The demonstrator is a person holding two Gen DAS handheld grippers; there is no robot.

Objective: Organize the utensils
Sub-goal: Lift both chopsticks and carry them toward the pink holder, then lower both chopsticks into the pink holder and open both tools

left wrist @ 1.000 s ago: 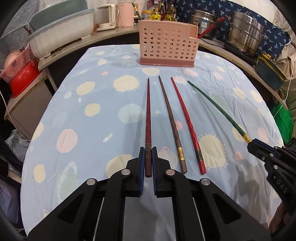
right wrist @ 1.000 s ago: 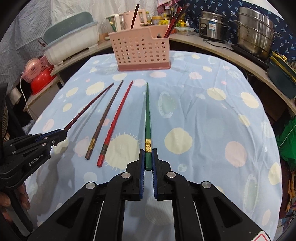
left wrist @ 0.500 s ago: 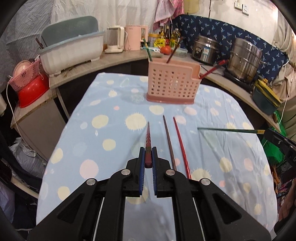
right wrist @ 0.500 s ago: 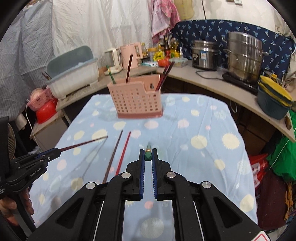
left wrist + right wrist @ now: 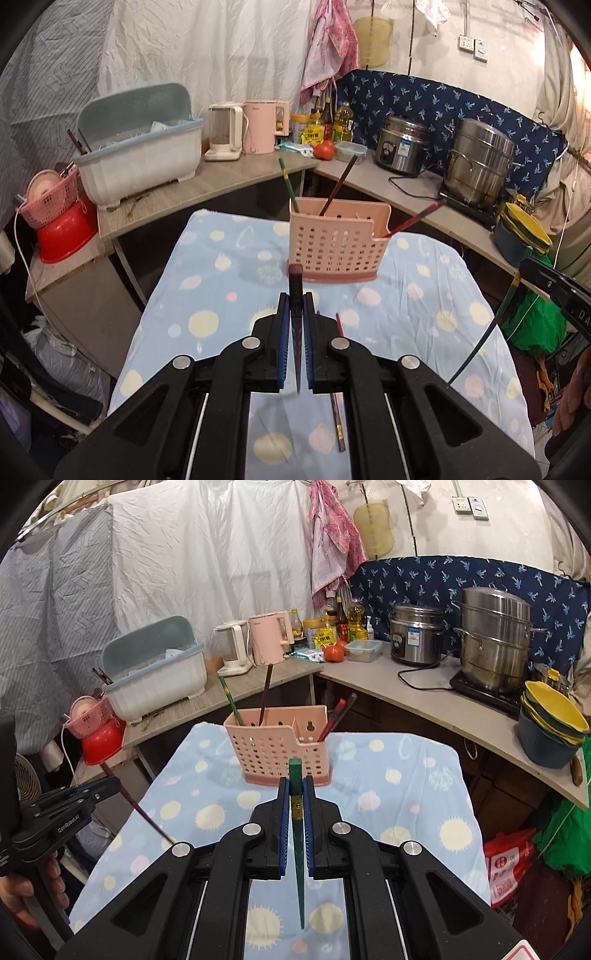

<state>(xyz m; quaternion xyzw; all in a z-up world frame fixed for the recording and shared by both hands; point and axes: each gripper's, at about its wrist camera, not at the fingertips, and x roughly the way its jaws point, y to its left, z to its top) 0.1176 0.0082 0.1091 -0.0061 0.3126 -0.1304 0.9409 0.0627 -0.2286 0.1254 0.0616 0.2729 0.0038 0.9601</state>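
Observation:
My left gripper [image 5: 295,306] is shut on a dark red chopstick [image 5: 296,284], thick end up, thin tip hanging down. My right gripper [image 5: 295,790] is shut on a green chopstick [image 5: 295,775], held the same way. Both are lifted above the table, short of the pink perforated utensil holder [image 5: 338,245], which holds several chopsticks; it also shows in the right wrist view [image 5: 277,749]. A brown chopstick [image 5: 337,424] and a red chopstick [image 5: 339,325] lie on the cloth, mostly hidden by my left gripper. The right gripper shows at the right in the left wrist view [image 5: 524,267], the left gripper at the left in the right wrist view [image 5: 110,784].
The table has a light blue spotted cloth [image 5: 207,295]. Behind it a counter [image 5: 424,698] carries a dish bin [image 5: 140,155], kettles, bottles, a rice cooker [image 5: 402,146] and a steel pot [image 5: 480,158]. Stacked bowls [image 5: 554,720] sit at the right.
Both grippers have risen off the table with their chopsticks and tipped them from pointing forward to hanging tip down. The brown and red chopsticks stay on the cloth.

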